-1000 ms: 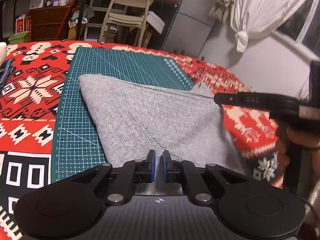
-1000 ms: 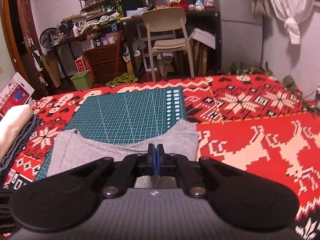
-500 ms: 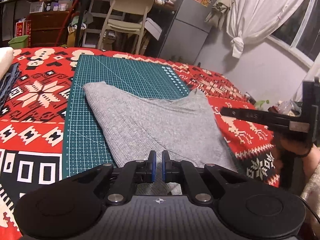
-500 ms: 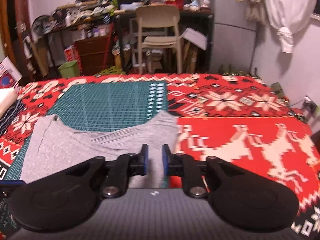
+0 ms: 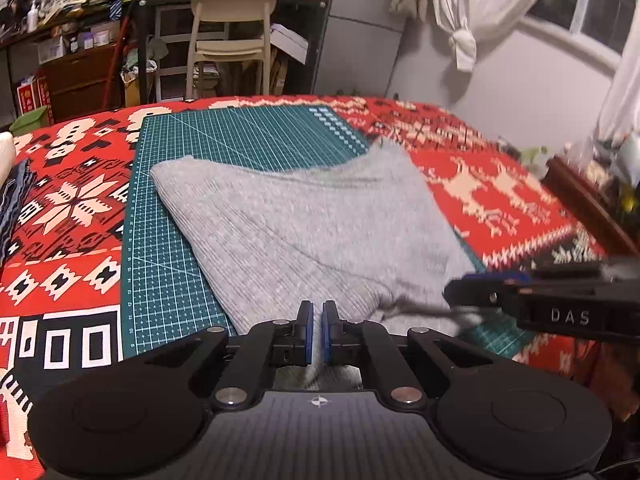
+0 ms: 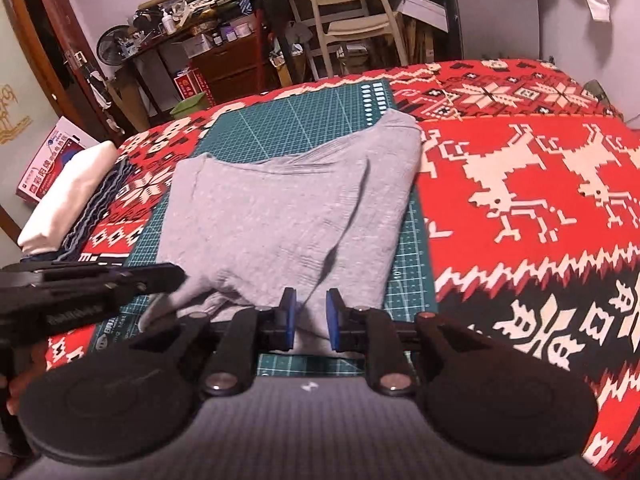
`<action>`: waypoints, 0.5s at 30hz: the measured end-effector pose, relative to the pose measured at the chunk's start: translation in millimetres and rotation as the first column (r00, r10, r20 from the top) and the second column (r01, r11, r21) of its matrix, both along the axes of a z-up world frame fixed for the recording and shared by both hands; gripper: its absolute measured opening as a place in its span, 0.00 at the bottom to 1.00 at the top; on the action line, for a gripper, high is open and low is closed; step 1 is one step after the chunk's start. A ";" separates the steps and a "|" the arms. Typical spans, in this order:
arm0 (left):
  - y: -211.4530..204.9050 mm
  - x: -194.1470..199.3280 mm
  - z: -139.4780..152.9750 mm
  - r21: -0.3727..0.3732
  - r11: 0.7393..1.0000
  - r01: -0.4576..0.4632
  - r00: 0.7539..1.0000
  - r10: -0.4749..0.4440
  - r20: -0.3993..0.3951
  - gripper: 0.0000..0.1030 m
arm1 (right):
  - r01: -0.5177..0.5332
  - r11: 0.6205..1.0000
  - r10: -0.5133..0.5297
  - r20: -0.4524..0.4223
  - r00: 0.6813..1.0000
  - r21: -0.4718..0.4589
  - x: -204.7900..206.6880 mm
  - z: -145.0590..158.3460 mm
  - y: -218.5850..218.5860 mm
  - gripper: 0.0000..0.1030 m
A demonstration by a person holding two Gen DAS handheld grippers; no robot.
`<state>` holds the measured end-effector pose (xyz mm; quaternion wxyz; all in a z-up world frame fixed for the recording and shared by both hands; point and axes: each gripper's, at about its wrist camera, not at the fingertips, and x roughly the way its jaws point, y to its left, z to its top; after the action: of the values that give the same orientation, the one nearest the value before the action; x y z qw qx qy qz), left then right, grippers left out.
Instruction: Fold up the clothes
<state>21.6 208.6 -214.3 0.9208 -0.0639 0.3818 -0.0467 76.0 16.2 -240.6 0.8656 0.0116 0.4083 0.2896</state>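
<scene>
A grey knit garment (image 5: 304, 220) lies partly folded on a green cutting mat (image 5: 168, 240). My left gripper (image 5: 316, 332) is shut on its near edge, with a pinch of grey cloth between the blue pads. In the right wrist view the left gripper (image 6: 176, 278) comes in from the left and tugs the garment (image 6: 280, 208) into a small peak. My right gripper (image 6: 310, 320) is open over the near right part of the garment. Cloth lies under the gap, and the pads do not press on it. From the left wrist view the right gripper (image 5: 452, 292) appears blurred, low at the right.
A red patterned blanket (image 6: 520, 168) covers the bed under the mat (image 6: 304, 108). Folded white and blue clothes (image 6: 68, 196) lie at the far left. A cream chair (image 5: 228, 40) and a cluttered desk stand beyond the bed, with a knotted curtain (image 5: 464, 40) at right.
The right gripper's jaws opened off the grey cloth, and it moved nearer and lower toward the garment's near edge. The left gripper stayed shut on the cloth, almost still.
</scene>
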 end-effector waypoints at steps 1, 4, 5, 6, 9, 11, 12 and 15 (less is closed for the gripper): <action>-0.1 0.0 -0.8 -0.001 1.000 -0.002 1.000 0.002 -0.002 0.05 | -0.007 1.000 0.007 0.009 1.000 -0.012 -1.7 0.6 3.8 0.18; 1.4 0.9 -2.2 -0.011 1.000 -0.011 1.000 0.011 -0.009 0.05 | -0.024 0.999 0.025 0.018 1.000 -0.046 -3.3 -1.0 13.6 0.18; 1.8 1.2 -2.6 -0.015 1.000 -0.013 1.000 0.013 -0.011 0.05 | -0.031 0.998 0.032 0.019 0.999 -0.057 -3.4 -2.1 16.7 0.18; 2.3 1.2 -2.8 -0.018 1.000 -0.014 1.000 0.014 -0.011 0.05 | -0.038 0.997 0.040 0.020 0.999 -0.068 -3.6 -3.3 19.8 0.21; 2.4 0.5 -3.0 -0.023 1.000 -0.016 1.000 0.015 -0.013 0.05 | -0.072 0.990 0.078 0.051 0.996 -0.120 -7.2 -5.2 29.6 0.22; 2.0 0.1 -2.3 -0.023 1.000 -0.016 1.000 0.016 -0.012 0.05 | -0.107 0.978 0.126 0.096 0.987 -0.180 -13.4 -5.2 36.8 0.12; 2.0 -0.1 -2.1 -0.022 1.000 -0.017 1.000 0.017 -0.012 0.05 | -0.111 0.977 0.130 0.099 0.987 -0.180 -14.5 -3.5 36.8 0.06; 2.4 -0.5 -1.9 -0.021 1.000 -0.020 1.000 0.019 -0.012 0.05 | -0.090 0.987 0.102 0.086 0.991 -0.135 -13.0 6.1 28.5 0.06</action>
<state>21.2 210.9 -216.2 0.9183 -0.0778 0.3860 -0.0415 63.0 44.7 -234.6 0.8676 -0.0782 0.3860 0.3036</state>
